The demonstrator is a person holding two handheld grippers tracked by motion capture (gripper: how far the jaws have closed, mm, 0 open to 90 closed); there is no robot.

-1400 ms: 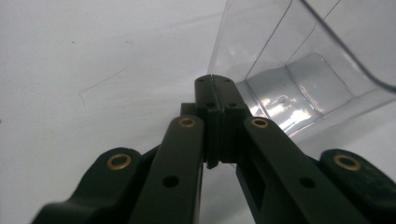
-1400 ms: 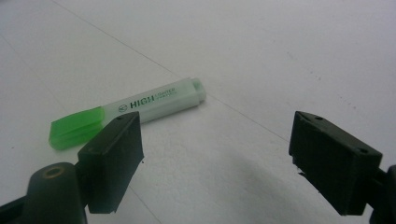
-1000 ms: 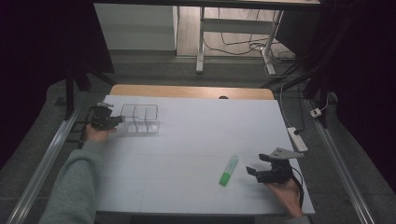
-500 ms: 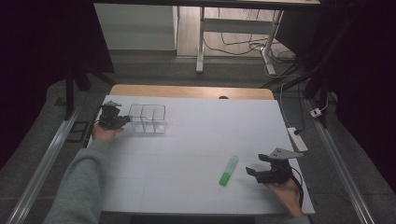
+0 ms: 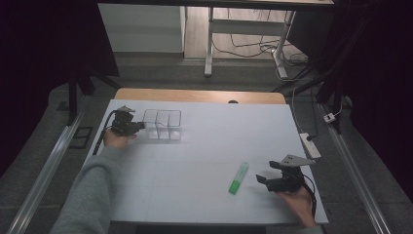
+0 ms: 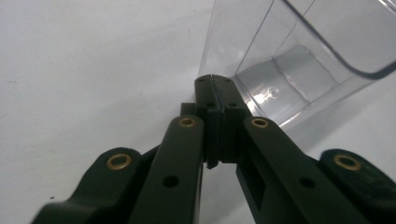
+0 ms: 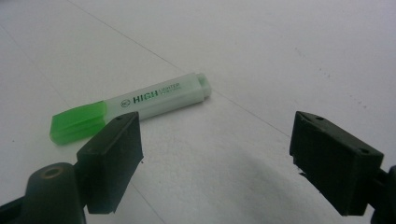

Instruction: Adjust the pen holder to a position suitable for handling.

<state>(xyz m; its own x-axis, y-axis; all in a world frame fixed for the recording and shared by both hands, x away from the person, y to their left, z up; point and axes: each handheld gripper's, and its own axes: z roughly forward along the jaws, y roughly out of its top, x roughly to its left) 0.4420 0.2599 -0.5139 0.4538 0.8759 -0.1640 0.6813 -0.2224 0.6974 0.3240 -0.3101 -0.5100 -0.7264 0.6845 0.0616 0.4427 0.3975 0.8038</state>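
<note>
The green highlighter (image 7: 133, 109) bears dark green lettering "HIGH", followed by smaller print too small to read.

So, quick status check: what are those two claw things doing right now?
Left gripper shut on clear bin wall. Right gripper open, empty, green highlighter just beyond it. Nothing between them.
</note>
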